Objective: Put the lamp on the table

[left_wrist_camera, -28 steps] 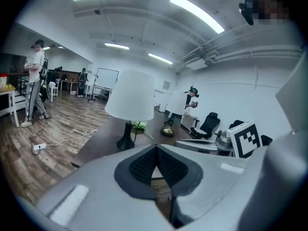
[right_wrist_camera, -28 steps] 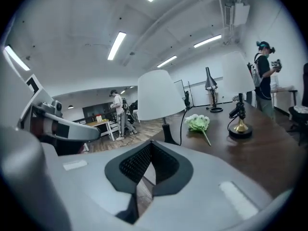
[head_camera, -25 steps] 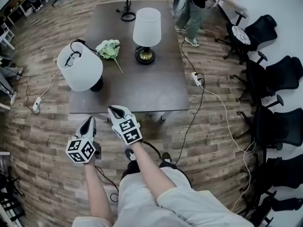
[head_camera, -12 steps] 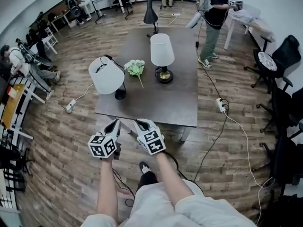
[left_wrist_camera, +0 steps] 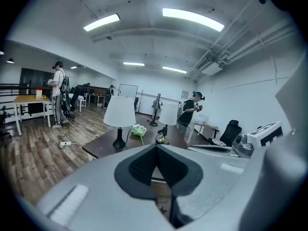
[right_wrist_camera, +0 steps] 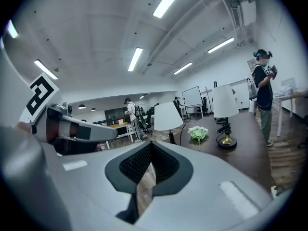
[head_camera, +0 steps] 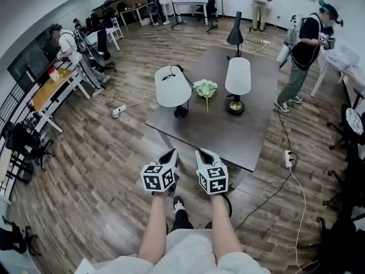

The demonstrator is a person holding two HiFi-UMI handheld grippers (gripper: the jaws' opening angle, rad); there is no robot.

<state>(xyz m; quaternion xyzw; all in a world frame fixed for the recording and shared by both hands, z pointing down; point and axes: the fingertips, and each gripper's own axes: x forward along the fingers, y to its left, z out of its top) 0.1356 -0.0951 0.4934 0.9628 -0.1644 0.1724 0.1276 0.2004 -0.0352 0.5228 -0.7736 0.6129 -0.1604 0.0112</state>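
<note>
1. Three lamps stand upright on the dark table (head_camera: 225, 136). The white-shade lamp with the black base (head_camera: 173, 88) is near the table's left edge. The white-shade lamp with the brass base (head_camera: 237, 80) stands across a bunch of pale flowers (head_camera: 205, 88) from it. The black lamp (head_camera: 235, 33) is at the far end.
2. The left gripper (head_camera: 170, 154) and right gripper (head_camera: 203, 153) hang side by side at the table's near edge. Each has its jaws pressed together with nothing between them.
3. With every lamp set down and both grippers empty, the placing looks finished. Which lamp was the task's own I cannot tell (the black-based one, nearest the grippers, is my guess). I see no step left.
4. Against a second ago, the head view has lifted and swung. The table now lies diagonally and higher in the picture, with far more of the room and its people showing. The lamps and flowers keep their arrangement. The grippers were empty then too and now sit closer together.
</note>
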